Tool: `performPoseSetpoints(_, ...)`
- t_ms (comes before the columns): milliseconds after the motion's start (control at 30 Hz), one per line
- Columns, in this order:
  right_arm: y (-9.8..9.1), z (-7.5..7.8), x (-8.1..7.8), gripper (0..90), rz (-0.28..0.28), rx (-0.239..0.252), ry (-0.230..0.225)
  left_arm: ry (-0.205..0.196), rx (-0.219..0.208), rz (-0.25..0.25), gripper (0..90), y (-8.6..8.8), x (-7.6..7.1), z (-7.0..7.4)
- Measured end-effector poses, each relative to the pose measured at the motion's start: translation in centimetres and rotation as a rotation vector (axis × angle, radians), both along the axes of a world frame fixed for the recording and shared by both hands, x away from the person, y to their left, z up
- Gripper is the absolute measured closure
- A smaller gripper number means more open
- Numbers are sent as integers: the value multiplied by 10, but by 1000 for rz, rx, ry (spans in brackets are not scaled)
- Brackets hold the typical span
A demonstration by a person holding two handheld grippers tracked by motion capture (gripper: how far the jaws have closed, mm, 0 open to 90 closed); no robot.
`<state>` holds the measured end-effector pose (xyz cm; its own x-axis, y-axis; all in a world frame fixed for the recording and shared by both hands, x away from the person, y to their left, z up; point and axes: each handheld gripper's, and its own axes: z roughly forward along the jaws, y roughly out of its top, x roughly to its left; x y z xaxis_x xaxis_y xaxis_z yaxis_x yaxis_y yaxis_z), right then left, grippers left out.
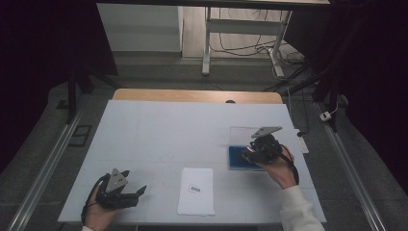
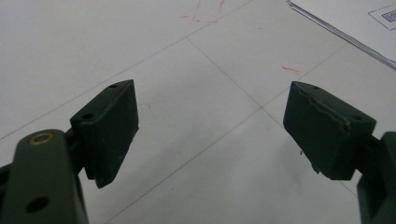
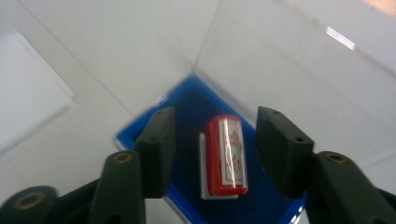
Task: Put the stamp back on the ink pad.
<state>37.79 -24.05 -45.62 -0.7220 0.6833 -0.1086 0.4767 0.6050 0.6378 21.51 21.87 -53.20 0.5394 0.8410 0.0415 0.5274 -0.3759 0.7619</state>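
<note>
A blue tray (image 3: 187, 100) with a clear raised lid (image 3: 289, 70) sits near the bench's (image 1: 159, 130) right edge, about midway between front and back. In it lies one red stamp (image 3: 226, 156), a short cylinder on its side with a white base and a clear band over red markings that are too blurred to read. It rests on the tray's dark blue floor, away from the tray's near corner.

The right gripper (image 3: 212, 140) hangs over the tray with its jaws apart, one on each side of the stamp; there is a gap on both sides and neither jaw touches it. In the high view this gripper (image 1: 256, 150) covers the tray's (image 1: 235, 159) right part, held by the right hand (image 1: 281, 171).

The left gripper (image 2: 212, 126) is by the bench's front left corner, jaws spread wide over bare white surface with faint red marks, holding nothing. The left hand (image 1: 98, 211) holds it low at the front edge.

A white sheet (image 1: 196, 191) with a small printed label lies at the front edge, between the two grippers, well apart from the tray.
</note>
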Motion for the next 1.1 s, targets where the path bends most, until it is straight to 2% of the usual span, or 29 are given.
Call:
performPoseSetpoints(167, -5, 9, -5, 402, 26, 88, -42, -1, -8, -7, 181, 0, 1, 0)
performPoseSetpoints(367, -8, 16, -16, 349, 44, 123, -112, -5, -10, -22, 181, -4, 4, 2)
performPoseSetpoints(567, -13, 19, -31, 328, 56, 181, -140, -7, -7, -30, 180, -6, 4, 2)
performPoseSetpoints(967, -33, 4, -73, 311, 71, 216, -190, -3, -17, -34, 179, -6, 0, 3)
performPoseSetpoints(1100, -37, -6, -86, 305, 70, 202, -188, -3, -17, -43, 178, -7, 0, 4)
